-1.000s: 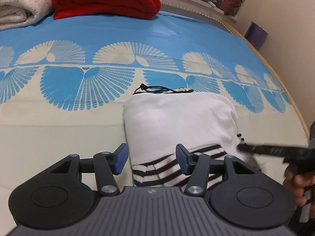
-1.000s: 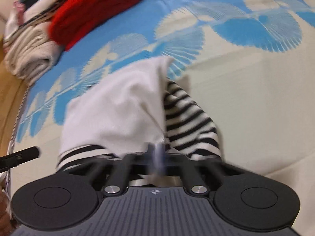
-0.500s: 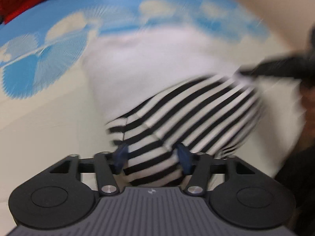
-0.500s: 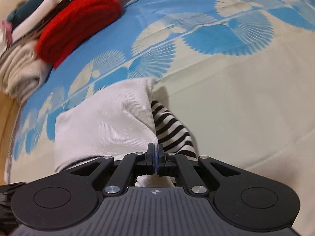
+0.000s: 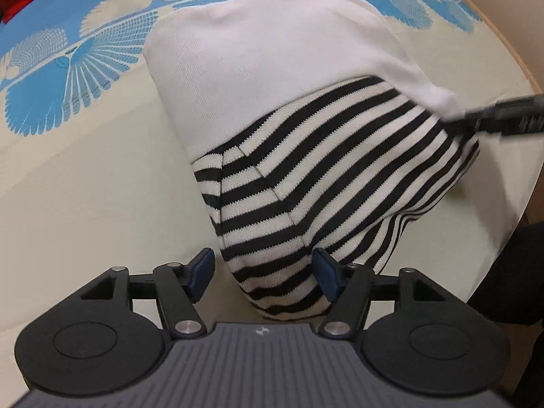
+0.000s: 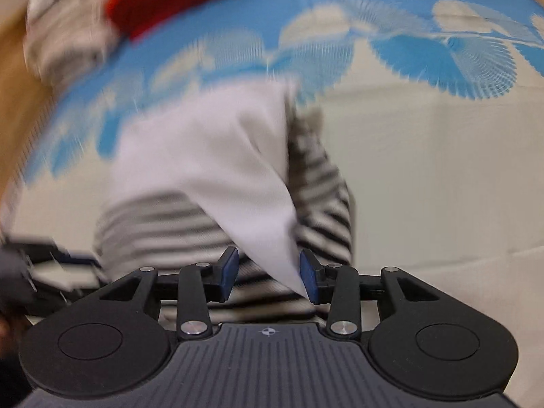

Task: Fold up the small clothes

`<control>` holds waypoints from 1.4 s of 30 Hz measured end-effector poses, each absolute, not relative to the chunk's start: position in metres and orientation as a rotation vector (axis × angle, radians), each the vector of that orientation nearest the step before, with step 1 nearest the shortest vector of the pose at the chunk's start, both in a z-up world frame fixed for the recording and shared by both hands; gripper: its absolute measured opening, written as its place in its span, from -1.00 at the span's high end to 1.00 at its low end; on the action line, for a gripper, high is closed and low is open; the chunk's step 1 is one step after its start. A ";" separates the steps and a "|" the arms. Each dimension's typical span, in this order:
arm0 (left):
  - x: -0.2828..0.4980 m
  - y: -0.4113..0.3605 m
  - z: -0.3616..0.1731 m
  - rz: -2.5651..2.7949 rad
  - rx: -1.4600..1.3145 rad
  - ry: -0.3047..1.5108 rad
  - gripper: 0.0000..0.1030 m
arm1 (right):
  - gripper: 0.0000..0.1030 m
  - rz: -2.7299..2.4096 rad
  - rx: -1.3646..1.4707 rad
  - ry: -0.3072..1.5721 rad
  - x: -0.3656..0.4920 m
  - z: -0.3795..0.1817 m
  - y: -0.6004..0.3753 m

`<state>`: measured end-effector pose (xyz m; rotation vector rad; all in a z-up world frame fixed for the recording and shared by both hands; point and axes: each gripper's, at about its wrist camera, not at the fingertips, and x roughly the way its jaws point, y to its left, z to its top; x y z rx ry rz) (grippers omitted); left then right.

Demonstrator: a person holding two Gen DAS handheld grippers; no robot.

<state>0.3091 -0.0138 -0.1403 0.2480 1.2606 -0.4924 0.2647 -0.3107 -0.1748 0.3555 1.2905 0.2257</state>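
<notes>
A small garment lies folded on the bed: a white panel (image 5: 272,57) over a black-and-white striped part (image 5: 323,176). My left gripper (image 5: 263,273) is open, its blue pads either side of the striped near end. In the right wrist view, which is blurred, the same garment (image 6: 210,170) lies just ahead, and my right gripper (image 6: 268,273) is open with the white corner between its pads. The right gripper's fingers (image 5: 503,119) reach the garment's right edge in the left wrist view.
The bed sheet (image 5: 85,187) is cream with a blue fan pattern (image 5: 51,91). A red folded blanket (image 6: 176,0) and pale folded clothes (image 6: 68,34) lie at the far end. A wooden bed edge (image 5: 510,44) runs on the right.
My left gripper moved forward so the striped end lies between its open pads. My right gripper was shut on the white corner and has opened. The right view became blurred with motion.
</notes>
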 end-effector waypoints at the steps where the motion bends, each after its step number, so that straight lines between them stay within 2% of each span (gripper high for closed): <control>1: 0.309 -0.013 -0.137 -0.490 0.238 1.258 -0.35 | 0.78 0.237 0.323 1.311 0.263 -0.179 -0.307; 2: 0.308 -0.013 -0.133 -0.489 0.235 1.249 -0.35 | 0.92 0.260 0.312 1.333 0.261 -0.183 -0.306; 3: 0.305 -0.012 -0.128 -0.495 0.234 1.226 -0.35 | 0.94 0.268 0.322 1.343 0.260 -0.184 -0.307; 5: 0.303 -0.006 -0.127 -0.509 0.224 1.206 -0.37 | 0.94 0.250 0.338 1.358 0.257 -0.185 -0.312; 7: 0.302 -0.004 -0.143 -0.487 0.249 1.252 -0.51 | 0.94 0.210 0.326 1.384 0.255 -0.189 -0.320; 9: 0.300 -0.006 -0.146 -0.484 0.295 1.238 -0.51 | 0.92 0.223 0.284 1.380 0.253 -0.187 -0.316; 12: 0.289 -0.006 -0.119 -0.492 0.305 1.138 -0.48 | 0.89 0.239 0.250 1.332 0.250 -0.175 -0.312; 14: 0.287 0.002 -0.101 -0.511 0.232 1.060 -0.51 | 0.71 0.243 0.276 1.292 0.247 -0.165 -0.315; 15: 0.290 0.006 -0.101 -0.494 0.197 1.058 -0.51 | 0.56 0.255 0.288 1.276 0.245 -0.161 -0.316; 16: 0.295 0.008 -0.108 -0.449 0.194 1.083 -0.51 | 0.35 0.262 0.282 1.274 0.244 -0.162 -0.316; 17: 0.300 0.010 -0.121 -0.369 0.220 1.132 -0.51 | 0.28 0.256 0.240 1.286 0.243 -0.165 -0.312; 19: 0.304 0.013 -0.140 -0.281 0.258 1.205 -0.55 | 0.26 0.228 0.100 1.342 0.238 -0.176 -0.301; 21: 0.299 0.011 -0.127 -0.290 0.274 1.152 -0.53 | 0.26 0.211 -0.016 1.384 0.232 -0.184 -0.295; 24: 0.285 0.013 -0.085 -0.254 0.248 0.977 -0.60 | 0.26 0.134 0.005 1.261 0.228 -0.159 -0.306; 26: 0.271 0.018 -0.058 -0.207 0.203 0.893 -0.72 | 0.14 0.091 0.030 1.132 0.221 -0.131 -0.316; 28: 0.253 0.018 -0.036 -0.167 0.197 0.825 -0.77 | -0.20 0.039 0.033 1.007 0.209 -0.101 -0.324; 29: 0.244 0.012 -0.027 -0.152 0.202 0.796 -0.77 | -0.27 0.021 0.043 0.957 0.202 -0.088 -0.326; 31: 0.219 0.004 -0.017 -0.141 0.195 0.761 -0.78 | -0.59 0.017 0.075 0.874 0.182 -0.064 -0.325; 33: 0.198 -0.003 -0.011 -0.144 0.141 0.765 -0.78 | -0.81 0.028 0.101 0.820 0.159 -0.049 -0.322; 38: 0.137 -0.017 -0.030 -0.099 0.052 0.790 -0.78 | -0.90 0.026 0.128 0.768 0.100 -0.046 -0.297; 42: 0.104 -0.025 -0.054 -0.050 0.030 0.801 -0.78 | -0.91 0.025 0.173 0.830 0.075 -0.057 -0.278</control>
